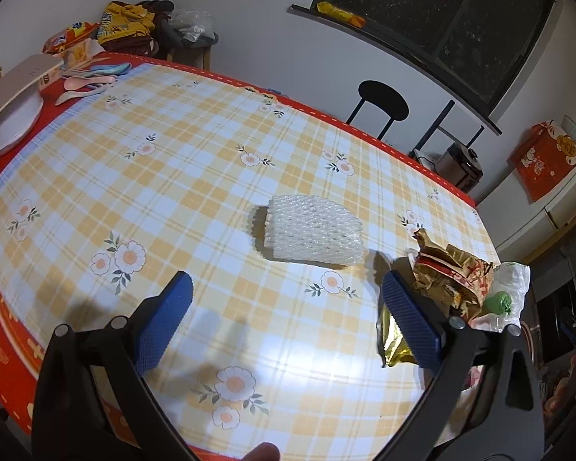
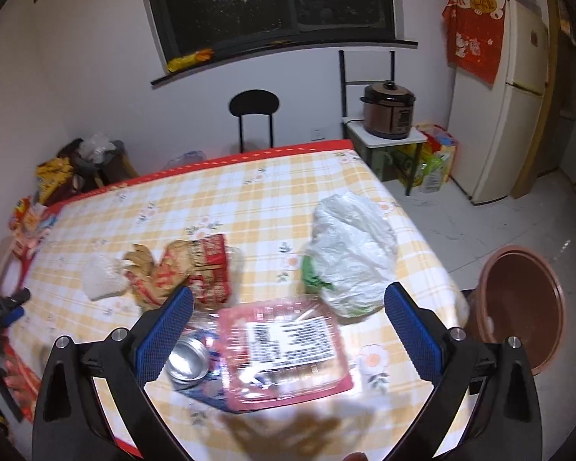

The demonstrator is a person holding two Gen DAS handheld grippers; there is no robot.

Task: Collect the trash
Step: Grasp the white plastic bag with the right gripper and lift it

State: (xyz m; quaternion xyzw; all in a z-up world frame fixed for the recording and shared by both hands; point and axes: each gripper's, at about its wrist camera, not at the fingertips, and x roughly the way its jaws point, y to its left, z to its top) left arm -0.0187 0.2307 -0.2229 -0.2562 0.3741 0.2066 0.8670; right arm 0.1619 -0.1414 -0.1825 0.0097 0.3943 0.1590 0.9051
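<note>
A white foam net sleeve (image 1: 314,231) lies on the checked tablecloth, ahead of my left gripper (image 1: 284,303), which is open and empty. To its right sit a crumpled brown and red paper wrapper (image 1: 453,272), a gold foil packet (image 1: 393,342) and a white plastic bag (image 1: 512,280). My right gripper (image 2: 288,315) is open over a clear plastic tray with a label (image 2: 288,345) and a metal can (image 2: 188,359). The wrapper (image 2: 188,272), the foam sleeve (image 2: 101,276) and the white bag (image 2: 351,253) lie beyond it.
A brown round bin (image 2: 518,307) stands on the floor beside the table's right edge. Plates, spoons and snack packs (image 1: 76,61) crowd the far left corner. A black chair (image 2: 254,115), a rice cooker (image 2: 389,113) on a stand and a fridge (image 2: 507,96) line the wall.
</note>
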